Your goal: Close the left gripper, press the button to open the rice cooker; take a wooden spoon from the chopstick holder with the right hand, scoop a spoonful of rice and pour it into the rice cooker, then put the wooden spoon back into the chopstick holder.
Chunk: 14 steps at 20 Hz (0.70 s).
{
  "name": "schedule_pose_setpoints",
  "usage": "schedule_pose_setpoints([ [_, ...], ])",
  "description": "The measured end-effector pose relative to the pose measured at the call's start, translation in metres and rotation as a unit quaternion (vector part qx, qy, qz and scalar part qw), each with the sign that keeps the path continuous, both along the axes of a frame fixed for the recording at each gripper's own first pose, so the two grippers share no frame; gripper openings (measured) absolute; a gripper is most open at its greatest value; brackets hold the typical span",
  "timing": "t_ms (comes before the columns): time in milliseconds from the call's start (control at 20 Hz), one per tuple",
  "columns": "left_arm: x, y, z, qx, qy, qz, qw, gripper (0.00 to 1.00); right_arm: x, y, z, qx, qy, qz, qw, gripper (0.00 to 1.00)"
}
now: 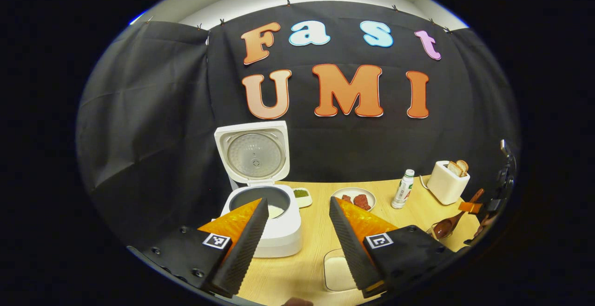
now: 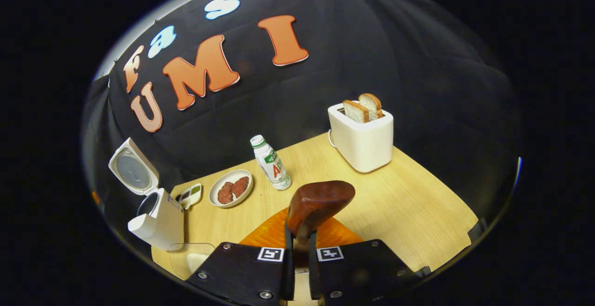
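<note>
Both tools seen: left tool (image 1: 297, 222) spread wide over the counter (image 1: 311, 250); right tool (image 2: 297, 245) clamps the wooden spoon (image 2: 318, 203), handle hidden; rice cooker (image 1: 267, 208) lid up.

In the left gripper view we look level and forward from above the near edge of the table (image 1: 320, 241), facing the back wall, with the open rice cooker (image 1: 265, 213) close ahead on our left. In the right gripper view we sit higher and farther right, tilted so the table (image 2: 418, 213) slants across the picture; the toaster (image 2: 365, 141) stands fairly near and the rice cooker (image 2: 155, 217) lies well off at the left edge. Both views share the tabletop's middle: the plate (image 1: 353, 197) (image 2: 231, 188), the bottle (image 1: 403, 189) (image 2: 271, 162), the toaster (image 1: 447, 181) and the cooker.
</note>
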<state>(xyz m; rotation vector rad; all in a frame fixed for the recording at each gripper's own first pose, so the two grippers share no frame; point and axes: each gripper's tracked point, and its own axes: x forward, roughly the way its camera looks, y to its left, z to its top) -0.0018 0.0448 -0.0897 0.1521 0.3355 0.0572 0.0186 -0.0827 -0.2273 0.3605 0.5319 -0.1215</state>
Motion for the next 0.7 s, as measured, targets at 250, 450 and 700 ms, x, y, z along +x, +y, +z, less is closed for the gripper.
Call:
schedule_pose_setpoints([
  [250, 0.0, 0.019, -0.005, -0.007, 0.001, 0.003, 1.0, 0.9, 0.001, 0.056, 0.06, -0.005, -0.051, 0.059, 0.997, 0.12],
  [450, -0.004, 0.039, -0.007, -0.011, -0.001, 0.014, 1.0, 0.9, -0.001, 0.127, 0.066, 0.011, -0.059, 0.128, 0.99, 0.12],
  [700, -0.014, 0.073, -0.009, -0.006, 0.0, 0.037, 0.999, 0.9, -0.011, 0.196, 0.044, -0.008, -0.033, 0.202, 0.979, 0.11],
])
